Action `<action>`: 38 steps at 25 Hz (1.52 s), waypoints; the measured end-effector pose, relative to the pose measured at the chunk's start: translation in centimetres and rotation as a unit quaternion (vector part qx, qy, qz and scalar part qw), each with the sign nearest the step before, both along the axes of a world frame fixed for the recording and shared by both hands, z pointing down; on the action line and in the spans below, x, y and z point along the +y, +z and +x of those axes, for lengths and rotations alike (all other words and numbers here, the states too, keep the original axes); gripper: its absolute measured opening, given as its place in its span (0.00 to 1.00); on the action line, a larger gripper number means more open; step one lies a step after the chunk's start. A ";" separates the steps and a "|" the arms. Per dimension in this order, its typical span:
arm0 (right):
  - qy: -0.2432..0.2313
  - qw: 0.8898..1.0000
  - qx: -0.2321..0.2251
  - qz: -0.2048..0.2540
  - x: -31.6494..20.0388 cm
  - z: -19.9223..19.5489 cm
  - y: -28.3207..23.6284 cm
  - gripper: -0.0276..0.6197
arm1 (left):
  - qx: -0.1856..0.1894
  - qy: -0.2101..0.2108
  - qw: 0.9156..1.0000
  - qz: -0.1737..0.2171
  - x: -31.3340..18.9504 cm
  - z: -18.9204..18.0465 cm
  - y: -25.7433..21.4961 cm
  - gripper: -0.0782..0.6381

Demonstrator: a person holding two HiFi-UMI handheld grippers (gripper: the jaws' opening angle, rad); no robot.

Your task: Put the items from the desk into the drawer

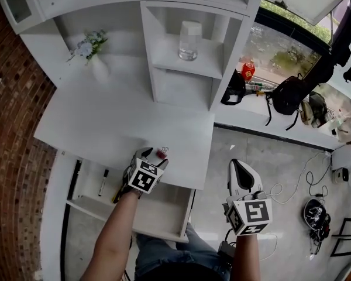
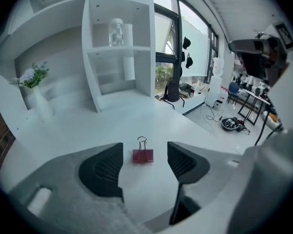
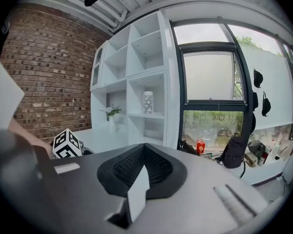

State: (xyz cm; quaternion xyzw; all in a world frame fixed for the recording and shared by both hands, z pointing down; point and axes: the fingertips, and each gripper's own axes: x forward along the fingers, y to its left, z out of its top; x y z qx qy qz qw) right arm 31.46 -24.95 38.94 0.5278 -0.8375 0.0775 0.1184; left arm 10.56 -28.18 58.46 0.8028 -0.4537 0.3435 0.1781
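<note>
Lying between the open left tool's (image 2: 142, 167) jaws: binder clip (image 2: 143, 155).

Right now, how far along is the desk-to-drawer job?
Done: drawer is open, with a black marker lying in it. In hand: left tool is open, jaws either side of the red binder clip on the desk, not closed. Right tool is shut, empty, off beside the desk. Left: grip the clip, drop it in the drawer.

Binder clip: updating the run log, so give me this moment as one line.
left claw open, binder clip between jaws on desk, not gripped | right claw shut, empty, off desk | drawer open
</note>
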 end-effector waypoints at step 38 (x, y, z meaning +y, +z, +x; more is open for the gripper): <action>0.026 0.999 -0.019 0.020 4.0 -2.3 -2.5 0.06 | 0.056 0.011 0.998 0.004 0.2 -0.8 -6.2 0.35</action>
